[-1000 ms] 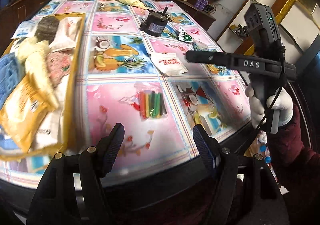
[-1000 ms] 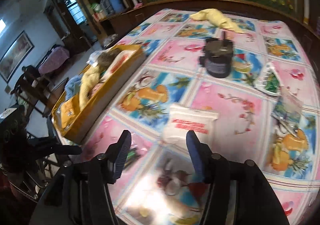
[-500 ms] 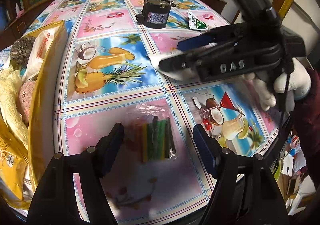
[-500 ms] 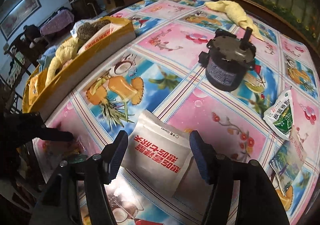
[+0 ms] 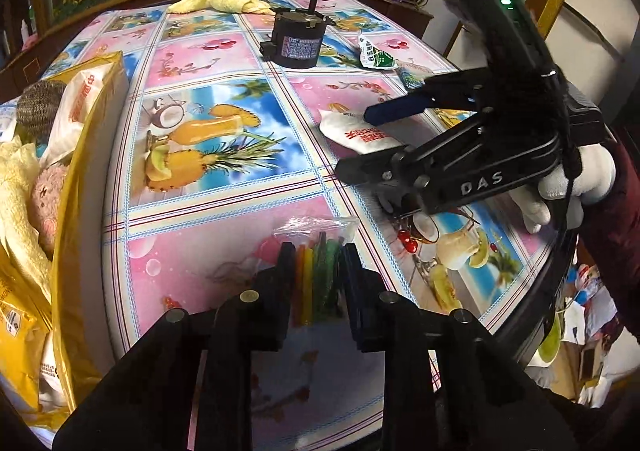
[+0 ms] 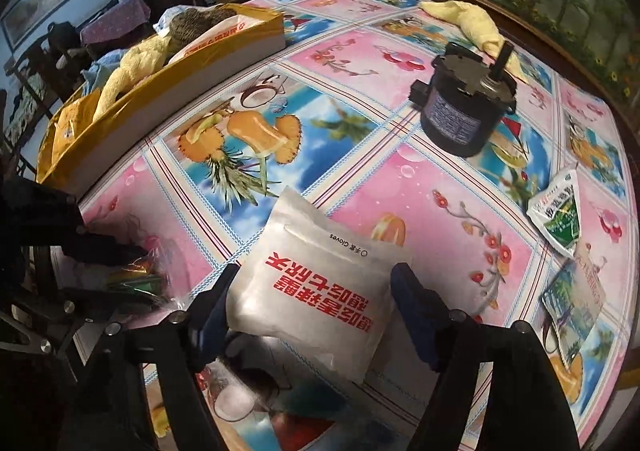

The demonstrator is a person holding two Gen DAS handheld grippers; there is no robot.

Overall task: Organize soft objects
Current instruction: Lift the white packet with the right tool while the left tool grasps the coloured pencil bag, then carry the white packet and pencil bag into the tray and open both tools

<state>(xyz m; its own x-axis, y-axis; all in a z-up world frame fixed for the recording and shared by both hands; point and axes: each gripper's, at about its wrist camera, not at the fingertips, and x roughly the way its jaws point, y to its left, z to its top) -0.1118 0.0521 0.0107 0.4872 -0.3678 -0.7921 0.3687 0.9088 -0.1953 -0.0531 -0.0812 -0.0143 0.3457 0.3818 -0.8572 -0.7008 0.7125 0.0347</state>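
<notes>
both tongs are working at once, so i'm going left to right. my left gripper (image 5: 316,267) is clamping on the clear bag of coloured sticks (image 5: 316,251); its jaws have just been closing, and the bag is now pinched between the pads while it is lying on the fruit-print tablecloth (image 5: 224,211), near the front edge. further left, the yellow tray (image 5: 100,91) is already holding a pile of soft things, and i'm judging it to be the place this bag is going.

my right gripper (image 6: 316,299) is standing apart around the white glove pack (image 6: 320,287). the pack is lying flat on the cloth between the pads, but i'm not seeing them pressing on it, so nothing is being held on that side yet. beyond it, the black motor (image 6: 460,111), the yellow cloth (image 6: 468,23) and the green sachet (image 6: 558,219) are sitting well apart and untouched.

so i'm judging this as the grasp step, done on the left, pending on the right. next i'm needing to close the right pads squarely on the pack, then lift both without dragging the thin plastic.
</notes>
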